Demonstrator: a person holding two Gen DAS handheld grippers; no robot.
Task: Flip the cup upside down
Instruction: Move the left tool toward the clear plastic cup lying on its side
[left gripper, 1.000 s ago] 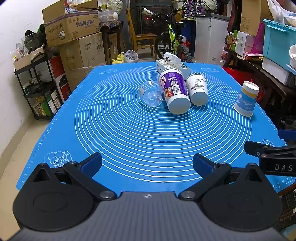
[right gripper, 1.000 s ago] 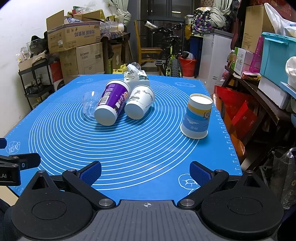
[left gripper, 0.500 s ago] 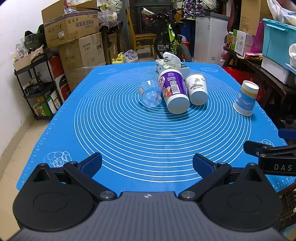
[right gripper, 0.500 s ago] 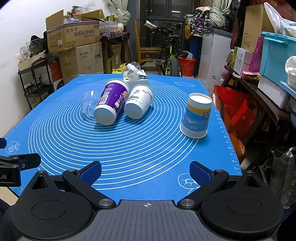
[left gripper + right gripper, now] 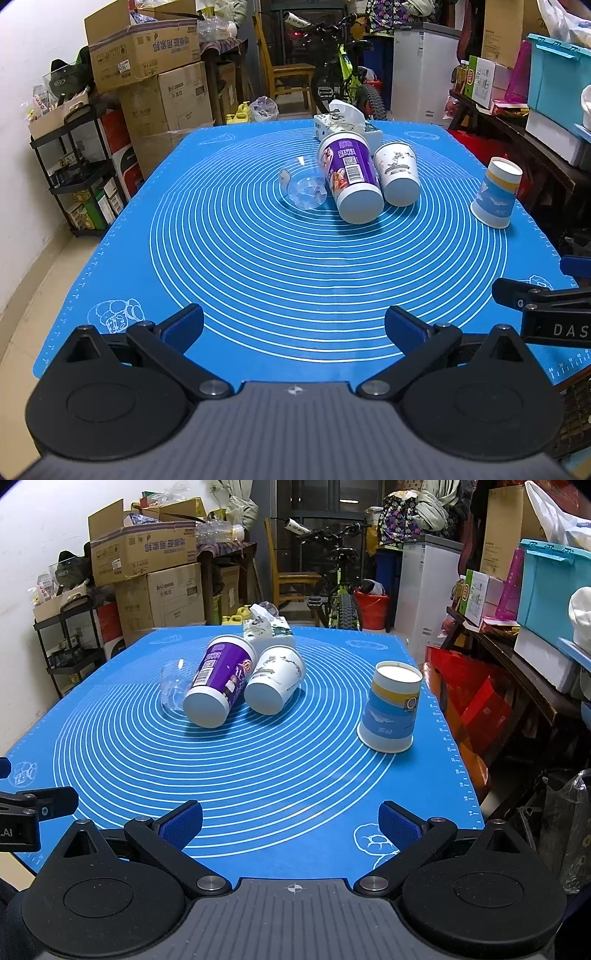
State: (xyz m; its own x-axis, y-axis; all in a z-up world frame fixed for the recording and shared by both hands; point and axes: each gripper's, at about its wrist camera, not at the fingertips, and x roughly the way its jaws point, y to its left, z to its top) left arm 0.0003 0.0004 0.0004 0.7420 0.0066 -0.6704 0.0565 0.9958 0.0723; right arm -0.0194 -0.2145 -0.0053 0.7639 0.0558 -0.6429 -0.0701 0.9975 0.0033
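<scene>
A blue and yellow paper cup (image 5: 390,709) stands upside down, wide rim on the blue mat (image 5: 280,775), at the right side; it also shows in the left wrist view (image 5: 496,192). A purple cup (image 5: 218,681) and a white patterned cup (image 5: 275,679) lie on their sides in the middle, bases toward me, and also show in the left wrist view as purple cup (image 5: 351,177) and white cup (image 5: 397,173). A clear plastic cup (image 5: 171,686) lies left of them. My left gripper (image 5: 293,325) and right gripper (image 5: 290,823) are open and empty near the mat's front edge.
A tissue box (image 5: 267,629) sits behind the lying cups. Cardboard boxes (image 5: 147,554) and a black shelf (image 5: 70,650) stand at the left, a bicycle (image 5: 332,579) behind, a cluttered dark table (image 5: 517,657) along the right edge.
Both grippers have edged slightly forward; nothing on the mat has moved.
</scene>
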